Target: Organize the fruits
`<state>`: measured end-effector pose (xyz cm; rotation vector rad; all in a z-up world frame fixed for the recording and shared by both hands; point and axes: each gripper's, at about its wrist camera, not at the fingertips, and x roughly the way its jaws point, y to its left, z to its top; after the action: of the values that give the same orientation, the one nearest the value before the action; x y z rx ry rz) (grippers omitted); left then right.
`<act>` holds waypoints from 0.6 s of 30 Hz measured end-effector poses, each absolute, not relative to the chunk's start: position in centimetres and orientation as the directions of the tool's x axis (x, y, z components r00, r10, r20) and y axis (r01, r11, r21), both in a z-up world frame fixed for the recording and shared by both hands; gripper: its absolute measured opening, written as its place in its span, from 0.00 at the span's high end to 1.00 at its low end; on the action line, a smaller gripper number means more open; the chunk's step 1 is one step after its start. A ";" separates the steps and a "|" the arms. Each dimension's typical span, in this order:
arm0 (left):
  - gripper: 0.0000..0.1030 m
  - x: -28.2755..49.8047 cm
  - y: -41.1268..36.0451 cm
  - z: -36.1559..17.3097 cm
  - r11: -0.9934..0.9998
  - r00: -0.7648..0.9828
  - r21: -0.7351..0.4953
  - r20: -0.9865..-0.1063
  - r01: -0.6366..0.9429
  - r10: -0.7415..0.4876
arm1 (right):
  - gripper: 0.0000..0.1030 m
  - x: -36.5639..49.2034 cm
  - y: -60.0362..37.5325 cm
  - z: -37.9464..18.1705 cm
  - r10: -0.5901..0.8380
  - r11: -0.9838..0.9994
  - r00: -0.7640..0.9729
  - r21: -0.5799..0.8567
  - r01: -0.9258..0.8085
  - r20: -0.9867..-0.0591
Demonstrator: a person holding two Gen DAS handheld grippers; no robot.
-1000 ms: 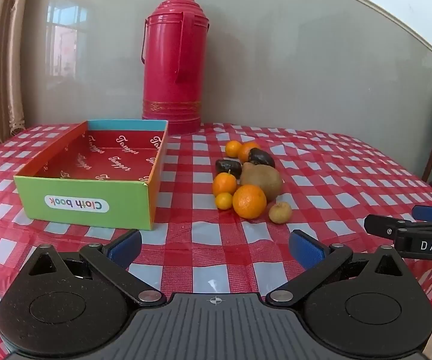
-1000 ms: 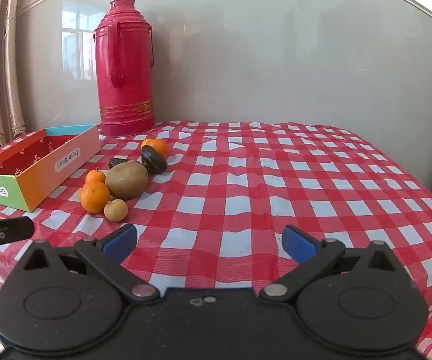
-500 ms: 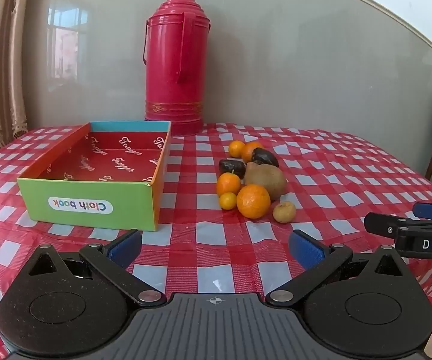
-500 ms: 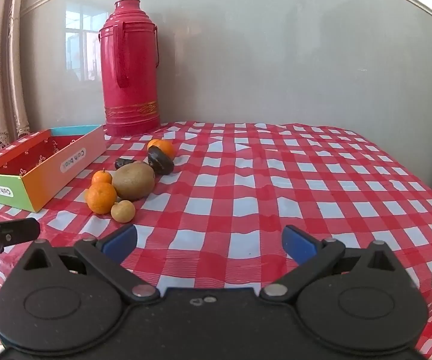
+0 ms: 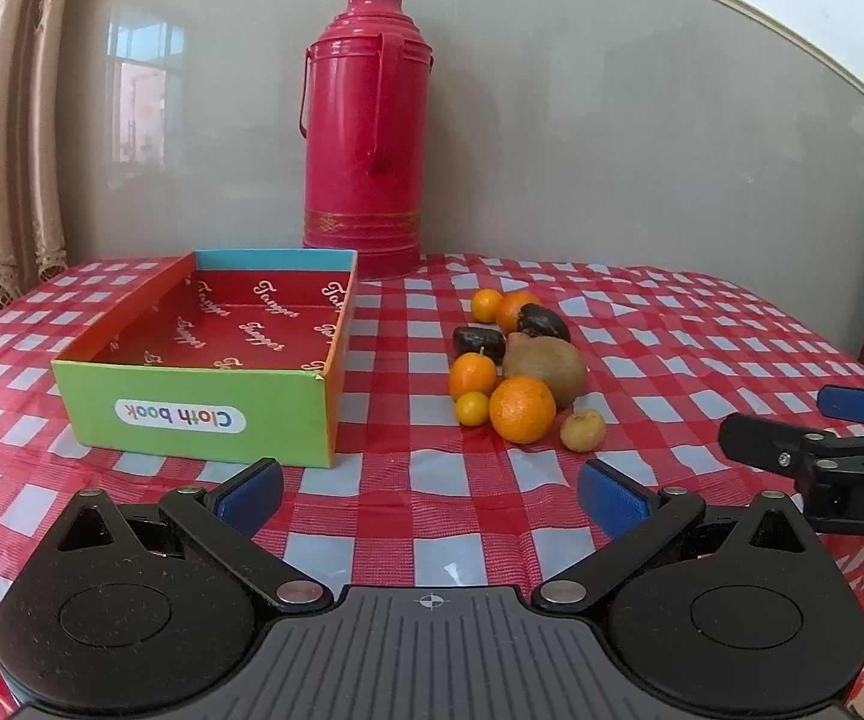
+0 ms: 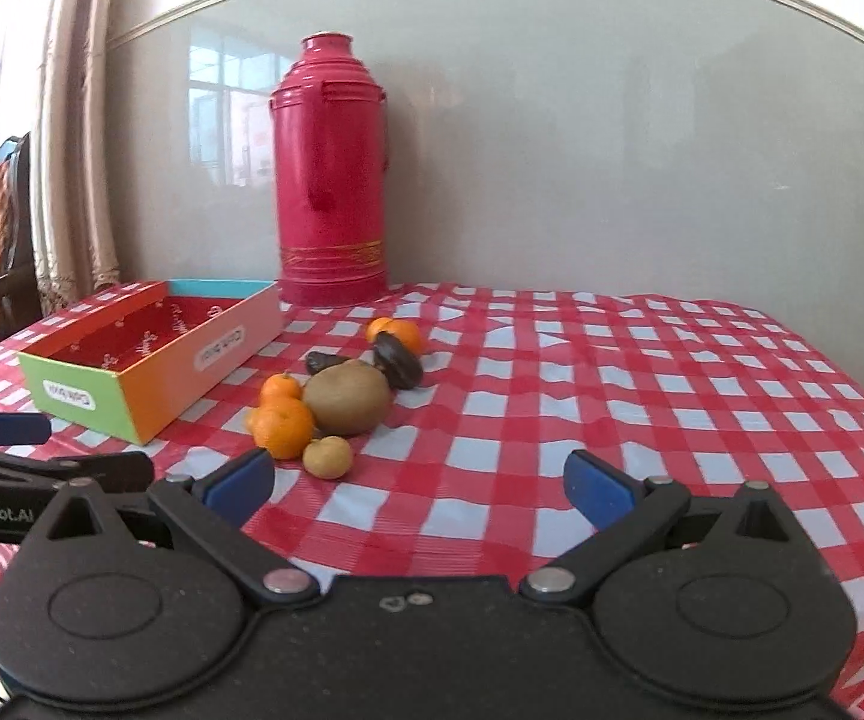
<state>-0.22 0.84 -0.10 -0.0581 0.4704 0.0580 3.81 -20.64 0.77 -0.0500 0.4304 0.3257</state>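
Both grippers have drawn closer to the fruit since a second ago; in the right wrist view the pile now sits larger and nearer the fingertips, and the box has come more into sight. The left gripper (image 5: 430, 489) hovers low over the checked tablecloth (image 5: 672, 360) with its blue-padded jaws spread wide and nothing between them. The right gripper (image 6: 418, 483) hovers at the same height, just as wide open and holding nothing; its left pad is close to a small yellowish fruit (image 6: 327, 456) without touching it. Each gripper shows at the edge of the other's view, side by side and level.

Beyond the fingertips lies the fruit cluster: the yellowish fruit in front, a large orange (image 5: 522, 409) beside a tiny one (image 5: 472, 408), a kiwi (image 5: 545, 367) behind them, another mandarin (image 5: 472, 375), two dark fruits (image 5: 479, 342), and two more oranges (image 5: 510, 309) farthest back. Left of the pile sits the open cardboard box (image 5: 192, 414), labelled "Cloth book". A red thermos (image 5: 369, 138) stands at the back against the wall.
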 end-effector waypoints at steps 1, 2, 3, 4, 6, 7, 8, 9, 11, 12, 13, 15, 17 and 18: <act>0.00 -0.2 0.9 -0.1 0.997 0.890 -0.040 -0.454 -0.071 0.045 | 0.05 3.8 -20.5 0.8 0.303 0.946 0.858 0.023 -0.323 -0.416; 0.00 -0.3 0.9 0.0 0.997 0.891 -0.039 -0.452 -0.073 0.048 | 0.05 3.9 -20.4 0.9 0.308 0.945 0.857 0.027 -0.326 -0.413; 0.00 -0.4 1.0 0.1 0.996 0.893 -0.039 -0.448 -0.077 0.051 | 0.05 3.8 -20.3 0.8 0.313 0.944 0.857 0.032 -0.330 -0.409; 0.00 -0.4 0.9 0.1 0.996 0.894 -0.040 -0.446 -0.078 0.052 | 0.05 3.8 -20.2 0.9 0.319 0.942 0.857 0.038 -0.333 -0.405; 0.00 -0.5 0.9 0.2 0.996 0.895 -0.035 -0.442 -0.082 0.058 | 0.05 3.8 -19.9 1.0 0.326 0.940 0.856 0.043 -0.338 -0.401; 0.00 -0.5 0.9 0.2 0.996 0.895 -0.030 -0.442 -0.082 0.060 | 0.05 3.7 -19.9 0.9 0.328 0.940 0.855 0.046 -0.339 -0.402; 0.00 -0.5 0.9 0.2 0.996 0.895 -0.026 -0.442 -0.081 0.061 | 0.05 3.7 -19.9 0.9 0.330 0.939 0.854 0.047 -0.341 -0.401; 0.00 -0.5 0.8 0.2 0.996 0.895 -0.022 -0.442 -0.081 0.063 | 0.05 3.8 -19.8 0.8 0.331 0.939 0.855 0.048 -0.341 -0.400; 0.00 -0.5 0.8 0.2 0.996 0.894 -0.019 -0.444 -0.082 0.065 | 0.05 3.8 -19.8 0.8 0.332 0.939 0.855 0.050 -0.341 -0.399; 0.00 -0.5 0.8 0.2 0.997 0.894 -0.018 -0.443 -0.081 0.065 | 0.05 3.7 -19.9 0.8 0.331 0.939 0.855 0.051 -0.340 -0.399; 0.00 -0.5 0.8 0.2 0.997 0.894 -0.018 -0.443 -0.081 0.065 | 0.05 3.7 -20.0 0.8 0.328 0.940 0.856 0.052 -0.337 -0.399; 0.00 -0.5 0.8 0.2 0.997 0.894 -0.019 -0.443 -0.079 0.062 | 0.05 3.8 -20.3 0.8 0.322 0.943 0.858 0.057 -0.327 -0.401; 0.00 -0.5 0.6 0.2 0.997 0.895 -0.017 -0.443 -0.077 0.061 | 0.05 3.8 -20.5 0.8 0.316 0.946 0.859 0.064 -0.317 -0.403; 0.00 -0.5 0.6 0.2 0.997 0.894 -0.017 -0.444 -0.075 0.060 | 0.05 3.8 -20.6 0.8 0.313 0.947 0.860 0.067 -0.313 -0.403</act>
<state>-0.49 0.59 0.18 -0.0336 0.4589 0.0696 3.80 -20.62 0.85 -0.0012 0.4230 0.3284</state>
